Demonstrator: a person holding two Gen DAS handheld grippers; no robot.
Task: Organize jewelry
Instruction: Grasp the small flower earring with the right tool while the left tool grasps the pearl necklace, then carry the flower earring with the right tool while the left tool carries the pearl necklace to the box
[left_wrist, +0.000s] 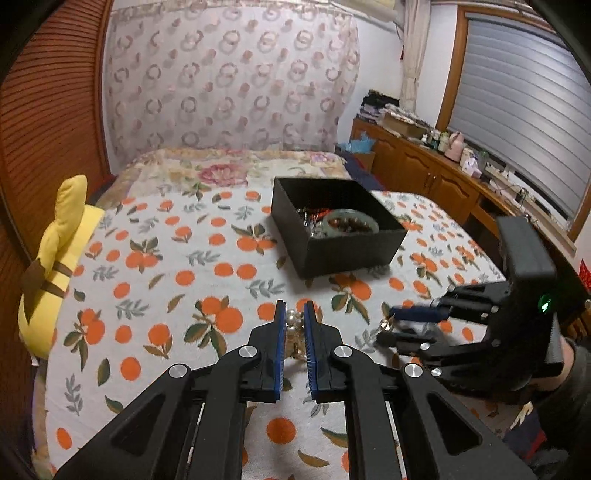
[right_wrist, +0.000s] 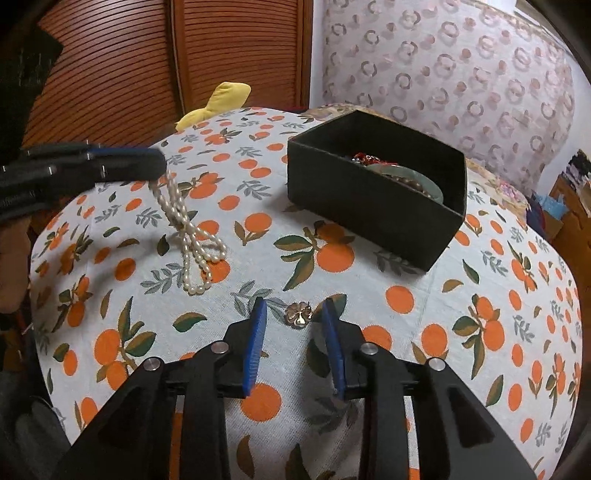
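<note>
A black open box (left_wrist: 351, 243) (right_wrist: 373, 218) sits on the orange-print cloth and holds a green bangle (left_wrist: 351, 221) (right_wrist: 424, 181) and beaded pieces. My left gripper (left_wrist: 294, 314) (right_wrist: 155, 166) is shut on a white pearl necklace (left_wrist: 293, 321) (right_wrist: 192, 236); one end is lifted and the rest trails on the cloth. My right gripper (right_wrist: 295, 317) (left_wrist: 388, 321) is open, with its jaws on either side of a small gold flower brooch (right_wrist: 299, 314) (left_wrist: 386, 326) lying on the cloth, in front of the box.
A yellow plush toy (left_wrist: 55, 258) (right_wrist: 218, 103) lies at the bed's left edge by the wooden slatted doors (right_wrist: 147, 66). A wooden cabinet (left_wrist: 424, 170) with clutter runs along the right under the window. A patterned curtain (left_wrist: 229, 81) hangs behind the bed.
</note>
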